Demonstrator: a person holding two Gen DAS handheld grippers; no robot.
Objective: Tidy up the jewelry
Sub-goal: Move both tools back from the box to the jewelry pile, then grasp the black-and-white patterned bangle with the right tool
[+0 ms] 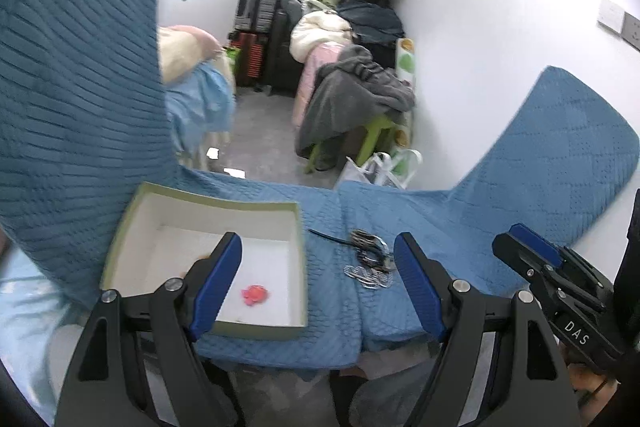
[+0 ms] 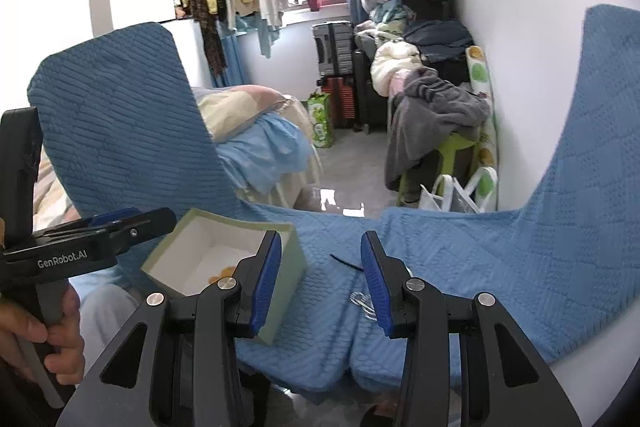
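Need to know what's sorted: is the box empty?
Not empty. The open box holds a pink piece on its white floor, and an orange one too.

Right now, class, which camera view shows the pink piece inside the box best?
The left wrist view: the pink piece lies in plain sight on the open box's white floor. In the right wrist view it is hidden; only an orange item shows.

An open, pale green box point(image 1: 208, 259) with a white interior sits left on the blue quilted cover, holding a small pink-red piece point(image 1: 255, 294). Just right, a tangled heap of dark and silvery jewelry point(image 1: 370, 261) lies outside it.
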